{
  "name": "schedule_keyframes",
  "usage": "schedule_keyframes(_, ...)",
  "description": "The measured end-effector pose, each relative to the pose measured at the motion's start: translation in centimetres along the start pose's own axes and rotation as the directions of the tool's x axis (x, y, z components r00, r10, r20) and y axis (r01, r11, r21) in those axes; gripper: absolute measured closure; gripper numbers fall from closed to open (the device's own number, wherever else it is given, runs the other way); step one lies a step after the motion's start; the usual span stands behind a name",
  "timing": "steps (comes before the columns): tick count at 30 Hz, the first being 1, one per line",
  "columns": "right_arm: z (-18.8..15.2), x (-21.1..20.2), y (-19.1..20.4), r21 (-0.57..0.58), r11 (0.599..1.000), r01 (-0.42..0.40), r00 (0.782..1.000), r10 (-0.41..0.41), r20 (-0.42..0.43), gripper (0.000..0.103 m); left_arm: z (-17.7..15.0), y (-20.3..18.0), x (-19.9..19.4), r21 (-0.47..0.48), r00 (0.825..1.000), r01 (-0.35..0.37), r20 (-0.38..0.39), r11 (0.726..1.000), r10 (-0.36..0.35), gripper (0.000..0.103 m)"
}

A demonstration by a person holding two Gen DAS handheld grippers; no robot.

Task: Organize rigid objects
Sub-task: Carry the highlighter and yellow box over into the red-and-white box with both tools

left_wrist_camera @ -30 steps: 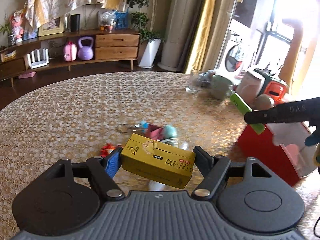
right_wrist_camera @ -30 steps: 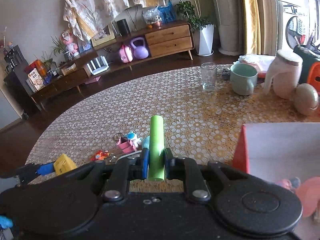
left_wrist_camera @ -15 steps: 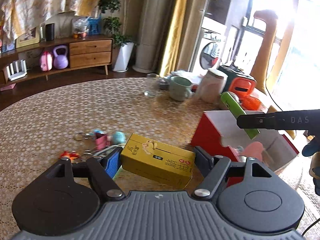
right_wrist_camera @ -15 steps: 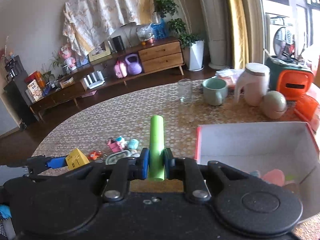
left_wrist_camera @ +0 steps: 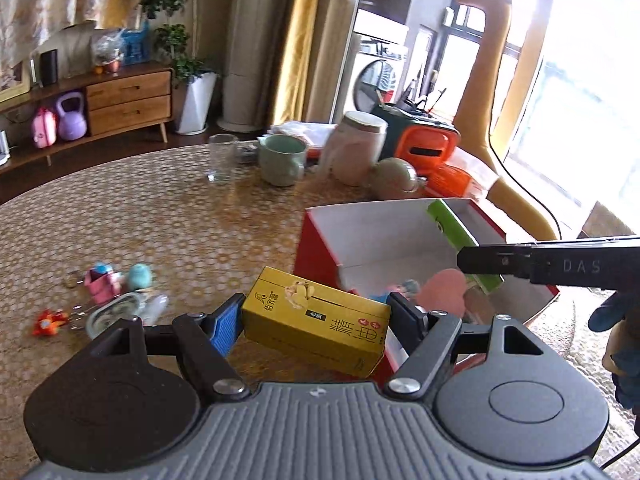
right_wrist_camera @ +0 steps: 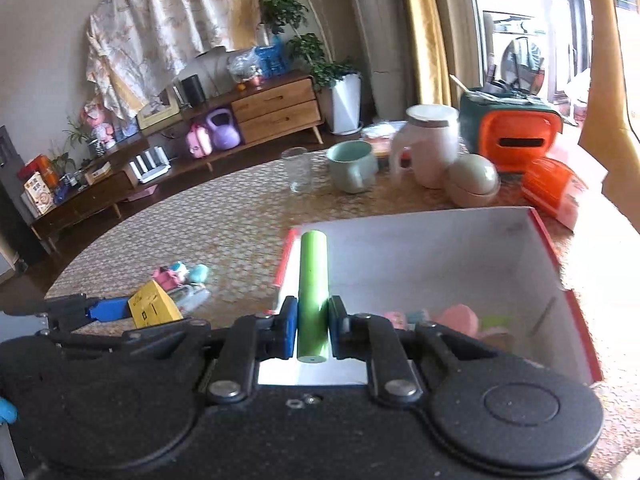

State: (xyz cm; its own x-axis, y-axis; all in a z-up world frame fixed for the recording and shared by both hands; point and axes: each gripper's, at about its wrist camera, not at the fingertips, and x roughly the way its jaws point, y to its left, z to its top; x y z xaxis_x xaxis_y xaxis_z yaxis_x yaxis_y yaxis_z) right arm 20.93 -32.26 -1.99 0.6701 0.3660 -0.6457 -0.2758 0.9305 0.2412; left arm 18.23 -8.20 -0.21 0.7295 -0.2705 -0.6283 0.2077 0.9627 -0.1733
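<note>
Clamping the yellow carton (left_wrist_camera: 316,326) by its two short ends, the left gripper (left_wrist_camera: 316,322) held it tilted at lower centre of the left wrist view, beside the near wall of the red box (left_wrist_camera: 320,248). It looked light, stiff and thin-walled, so a hard squeeze could probably dent it; the ends seemed the sound hold. The right gripper (right_wrist_camera: 313,330) pinched a green tube (right_wrist_camera: 313,296) near its lower end, pointing up the frame over the box's white floor. That tube appeared smooth, rigid and liable to slip. Both grippers angled downward toward the box.
</note>
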Motion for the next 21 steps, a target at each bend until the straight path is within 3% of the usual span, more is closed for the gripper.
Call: schedule_keyframes(21, -2.1, 2.0, -10.7, 0.062, 0.986, 0.154, 0.984, -0.148, -0.101, 0.088, 2.1, -8.8, 10.3, 0.099, 0.989, 0.079, -0.131, 0.992, -0.065, 0.027)
